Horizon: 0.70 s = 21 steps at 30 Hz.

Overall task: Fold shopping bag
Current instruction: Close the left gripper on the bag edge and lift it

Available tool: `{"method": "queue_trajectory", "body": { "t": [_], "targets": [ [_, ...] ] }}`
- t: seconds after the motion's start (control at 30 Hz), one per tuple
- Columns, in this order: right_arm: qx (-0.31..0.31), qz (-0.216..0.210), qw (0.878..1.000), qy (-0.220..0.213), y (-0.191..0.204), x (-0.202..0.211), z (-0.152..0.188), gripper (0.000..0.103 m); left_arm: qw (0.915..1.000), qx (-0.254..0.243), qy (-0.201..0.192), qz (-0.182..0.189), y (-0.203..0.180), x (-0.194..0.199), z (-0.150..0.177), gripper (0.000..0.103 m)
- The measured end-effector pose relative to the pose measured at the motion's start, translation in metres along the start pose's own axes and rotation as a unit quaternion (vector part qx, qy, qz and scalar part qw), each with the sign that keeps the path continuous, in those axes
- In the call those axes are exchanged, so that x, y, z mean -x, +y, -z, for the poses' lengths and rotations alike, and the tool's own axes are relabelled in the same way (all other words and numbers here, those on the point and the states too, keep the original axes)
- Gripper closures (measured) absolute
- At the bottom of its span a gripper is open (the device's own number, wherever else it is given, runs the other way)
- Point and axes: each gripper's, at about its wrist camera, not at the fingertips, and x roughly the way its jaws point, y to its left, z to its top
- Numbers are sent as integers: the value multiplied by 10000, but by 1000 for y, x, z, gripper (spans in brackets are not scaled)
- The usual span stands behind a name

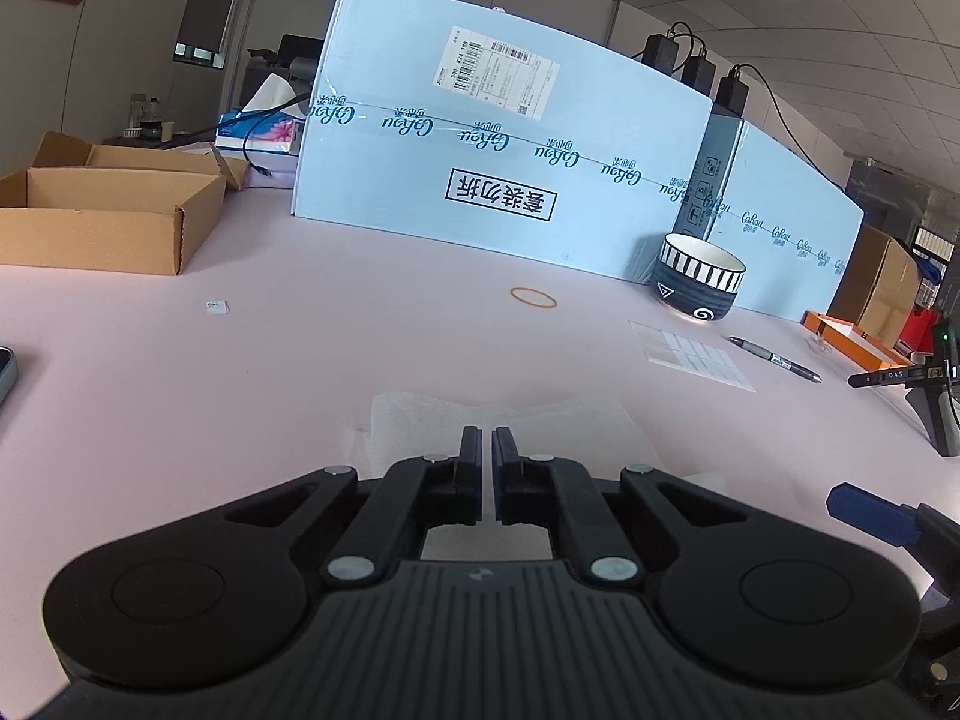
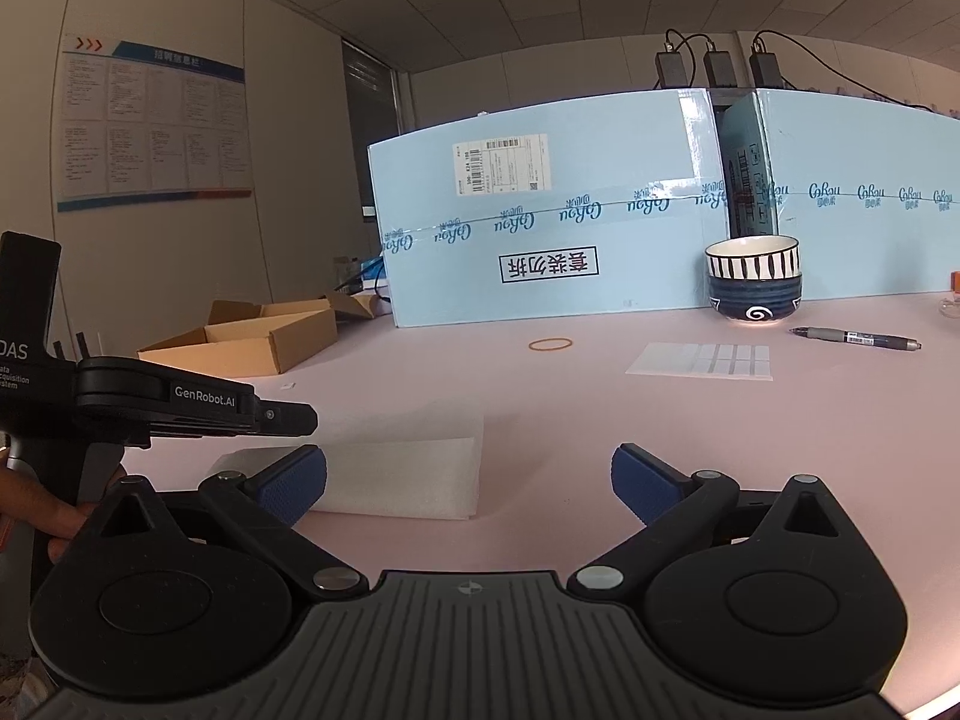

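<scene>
The shopping bag [image 1: 414, 420] is a flat, white, folded rectangle on the pale pink table [image 1: 300, 348]. My left gripper [image 1: 486, 441] sits low over its middle. The black jaws are closed to a thin slit and pinch the bag's top layer. From the right wrist view the left gripper [image 2: 303, 417] reaches in from the left, over the bag's [image 2: 396, 468] left end, with a hand below it. My right gripper [image 2: 468, 480] is open wide and holds nothing. Its blue pads [image 2: 288, 483] stand just in front of the bag's near edge. One blue pad [image 1: 873, 513] shows at the right of the left wrist view.
Two tall light-blue cartons [image 1: 510, 138] wall off the back of the table. A striped bowl [image 1: 699, 282], a rubber band [image 1: 533, 297], a label sheet [image 1: 696, 354] and a pen [image 1: 774, 357] lie beyond the bag. Open cardboard boxes [image 1: 102, 216] stand at the left and an orange tray [image 1: 852, 336] at the right.
</scene>
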Motion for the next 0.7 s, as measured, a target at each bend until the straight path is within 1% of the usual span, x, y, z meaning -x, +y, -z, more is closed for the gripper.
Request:
{"method": "queue_trajectory", "body": {
  "t": [0.03, 0.07, 0.1, 0.13, 0.17, 0.2, 0.27, 0.37, 0.47, 0.5, 0.53, 0.57, 0.6, 0.63, 0.67, 0.7],
  "targets": [
    [5, -15, 10000, 8, -1, 1, -1, 0, 10000, -3, 28, -69, 3, 0, -1, 98],
    [14, -52, 10000, 53, -3, 0, -4, 0, 9999, 35, 69, -145, 6, -1, -2, 93],
    [23, -89, 9999, 97, -5, 0, -6, 0, 9997, 72, 110, -221, 10, -2, -3, 76],
    [34, -125, 9998, 141, -6, -1, -8, 0, 9994, 93, 139, -290, 13, -2, -4, 52],
    [66, -146, 9997, 175, -6, -2, -10, 0, 9994, 37, 108, -324, 15, -1, -5, 42],
    [118, -156, 9996, 204, -6, -3, -11, 0, 9993, -28, 69, -358, 16, 0, -5, 35],
    [248, -169, 9993, 225, -3, -6, -13, 0, 9990, -225, -50, -384, 13, 2, -6, 33],
    [323, -240, 9989, 242, 1, -8, -11, 0, 9991, -262, 12, -326, 11, -4, -5, 33],
    [342, -304, 9987, 231, 5, -9, -6, 0, 9993, -202, 165, -277, 10, -13, -3, 40],
    [351, -313, 9986, 231, 5, -9, -4, 0, 9993, -175, 221, -262, 9, -16, -3, 45],
    [339, -338, 9986, 227, 6, -10, -3, 0, 9992, -159, 273, -251, 9, -18, -2, 53],
    [316, -353, 9987, 211, 6, -11, -2, 0, 9990, -190, 300, -258, 7, -20, -2, 58],
    [272, -366, 9987, 222, 5, -12, -1, 0, 9989, -212, 324, -263, 6, -21, -1, 65],
    [242, -377, 9987, 236, 4, -13, -1, 0, 9989, -197, 325, -256, 5, -21, -1, 75],
    [215, -388, 9987, 249, 3, -13, -1, 0, 9990, -173, 326, -233, 5, -21, 0, 81],
    [211, -391, 9987, 261, 3, -13, -1, 0, 9993, -108, 325, -141, 7, -21, 1, 88]
  ]
}}
